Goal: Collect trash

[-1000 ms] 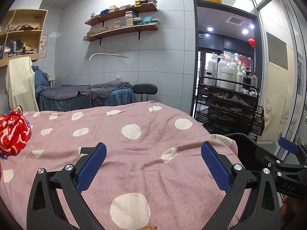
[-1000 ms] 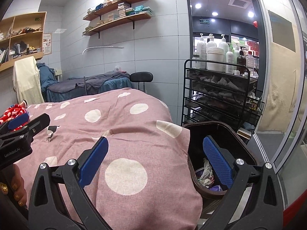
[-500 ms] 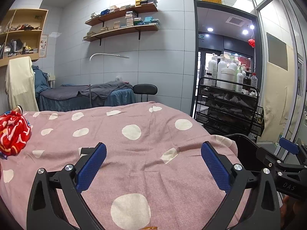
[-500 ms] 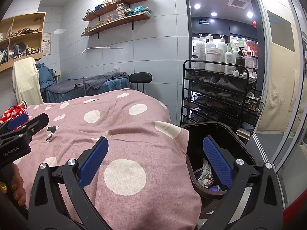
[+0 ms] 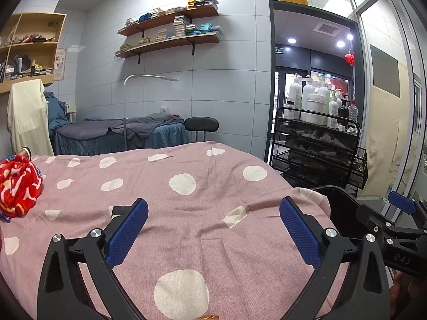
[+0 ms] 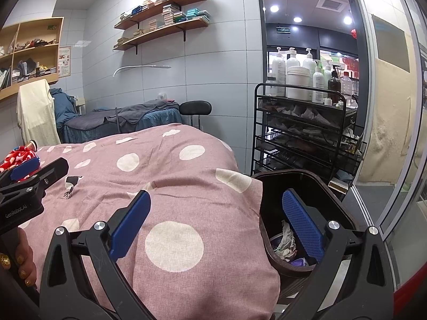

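Both my claws gape wide and empty over the bed (image 5: 202, 229), my left claw (image 5: 213, 221) above the spotted cover, my right claw (image 6: 216, 214) at its right edge, where crumpled trash (image 6: 285, 242) lies in the bin (image 6: 339, 205) just beneath its right finger.

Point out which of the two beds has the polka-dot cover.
The near bed, right under both open tongs, has the pink cover with cream dots; the far bed by the wall is covered in plain grey and blue.
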Demonstrator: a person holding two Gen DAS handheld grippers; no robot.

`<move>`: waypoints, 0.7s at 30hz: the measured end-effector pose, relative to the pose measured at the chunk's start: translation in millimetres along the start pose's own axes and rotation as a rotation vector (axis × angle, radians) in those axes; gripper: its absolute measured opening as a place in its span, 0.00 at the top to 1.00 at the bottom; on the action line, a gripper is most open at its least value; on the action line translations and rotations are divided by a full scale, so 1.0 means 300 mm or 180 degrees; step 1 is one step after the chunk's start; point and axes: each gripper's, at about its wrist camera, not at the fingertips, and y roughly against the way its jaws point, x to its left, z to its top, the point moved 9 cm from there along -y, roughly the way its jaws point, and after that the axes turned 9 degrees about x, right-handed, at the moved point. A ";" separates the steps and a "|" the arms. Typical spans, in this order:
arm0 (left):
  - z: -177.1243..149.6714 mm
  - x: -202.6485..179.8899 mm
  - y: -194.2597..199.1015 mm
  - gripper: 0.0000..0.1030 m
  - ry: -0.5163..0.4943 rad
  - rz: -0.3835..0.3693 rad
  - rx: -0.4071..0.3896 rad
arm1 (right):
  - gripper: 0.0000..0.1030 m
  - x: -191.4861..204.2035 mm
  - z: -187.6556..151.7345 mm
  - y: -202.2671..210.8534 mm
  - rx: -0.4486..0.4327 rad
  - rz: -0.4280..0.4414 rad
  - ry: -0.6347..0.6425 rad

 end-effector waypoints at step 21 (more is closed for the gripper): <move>0.010 -0.007 0.007 0.05 -0.0007 0.0005 -0.0002 | 0.05 0.005 0.002 0.009 -0.0009 0.0017 -0.0004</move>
